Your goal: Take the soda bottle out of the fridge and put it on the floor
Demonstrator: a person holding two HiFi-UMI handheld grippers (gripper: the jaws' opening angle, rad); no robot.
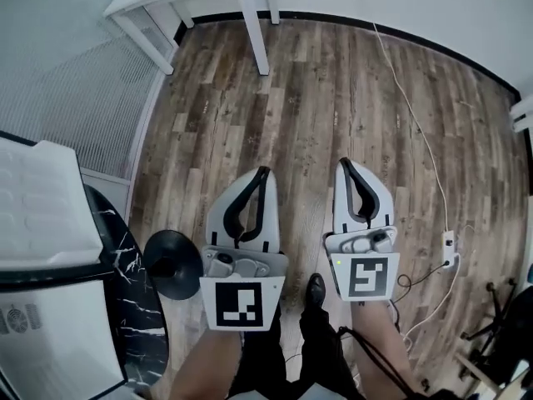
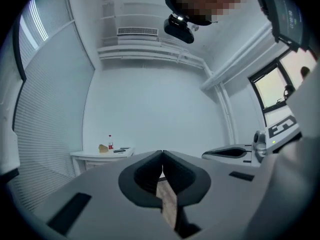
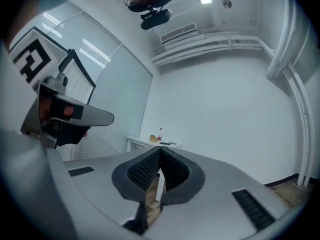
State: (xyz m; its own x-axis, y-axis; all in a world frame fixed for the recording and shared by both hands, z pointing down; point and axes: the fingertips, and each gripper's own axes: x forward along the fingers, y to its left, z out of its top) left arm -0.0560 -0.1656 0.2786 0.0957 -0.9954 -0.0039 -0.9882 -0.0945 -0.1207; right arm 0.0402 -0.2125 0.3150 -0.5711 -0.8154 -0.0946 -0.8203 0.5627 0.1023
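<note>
In the head view both grippers are held side by side above the wooden floor (image 1: 333, 90), pointing away from me. My left gripper (image 1: 265, 172) is shut with nothing between its jaws, and in its own view the left gripper (image 2: 162, 155) shows its tips touching. My right gripper (image 1: 343, 162) is shut and empty too; the right gripper (image 3: 160, 150) has its ribbed pads pressed together. A small bottle with a red label (image 2: 110, 142) stands far off on a white table (image 2: 100, 155); the same bottle (image 3: 160, 134) appears in the right gripper view. No bottle lies on the floor in view.
A white appliance (image 1: 42, 215), perhaps the fridge, fills the left edge beside a black marbled top (image 1: 125, 298) and a black round object (image 1: 171, 261). White table legs (image 1: 250, 23) stand at the far end. A white cable and power strip (image 1: 450, 245) run along the right.
</note>
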